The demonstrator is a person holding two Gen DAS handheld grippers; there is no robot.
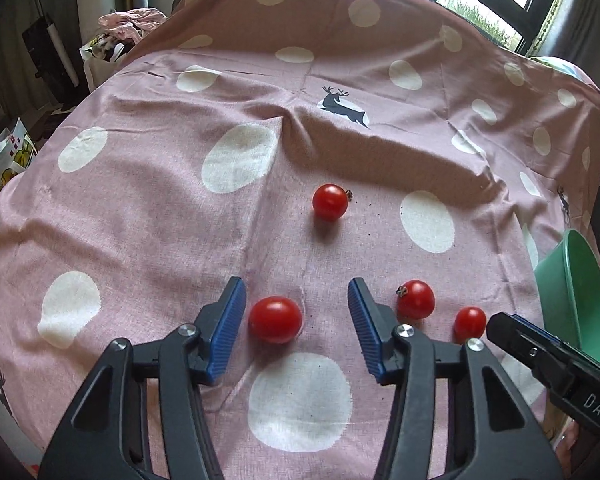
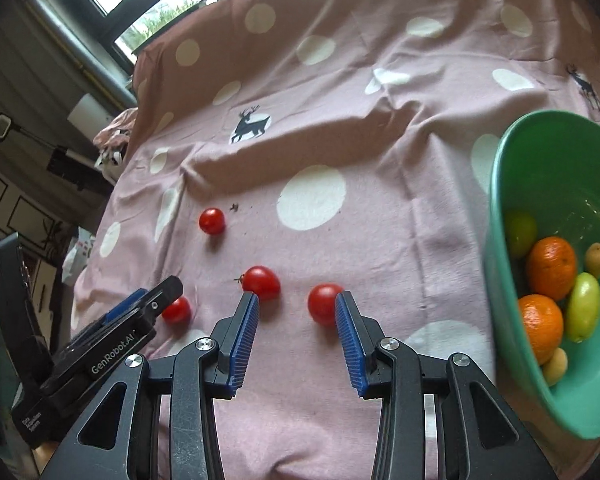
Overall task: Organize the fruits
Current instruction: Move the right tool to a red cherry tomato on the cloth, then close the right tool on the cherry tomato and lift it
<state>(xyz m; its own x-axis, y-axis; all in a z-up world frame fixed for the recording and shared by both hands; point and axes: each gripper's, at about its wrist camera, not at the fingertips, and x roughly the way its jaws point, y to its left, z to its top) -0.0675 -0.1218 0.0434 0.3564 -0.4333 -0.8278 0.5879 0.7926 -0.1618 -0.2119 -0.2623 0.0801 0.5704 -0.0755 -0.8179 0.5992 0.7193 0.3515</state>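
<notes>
Both my grippers hang wide open over four loose tomatoes on the spotted pink cloth [image 1: 140, 208].

My left gripper [image 1: 296, 322] has its blue pads spread around one tomato [image 1: 275, 319] without touching it. My right gripper [image 2: 296, 322] stands parted too, with another tomato [image 2: 323, 303] just ahead, beside its right pad. A third tomato [image 2: 261, 282] lies near the left pad, a fourth tomato [image 2: 211, 221] farther off. The green bowl [image 2: 556, 152] to my right holds oranges [image 2: 551, 267] and pale green fruit [image 2: 584, 306].
</notes>
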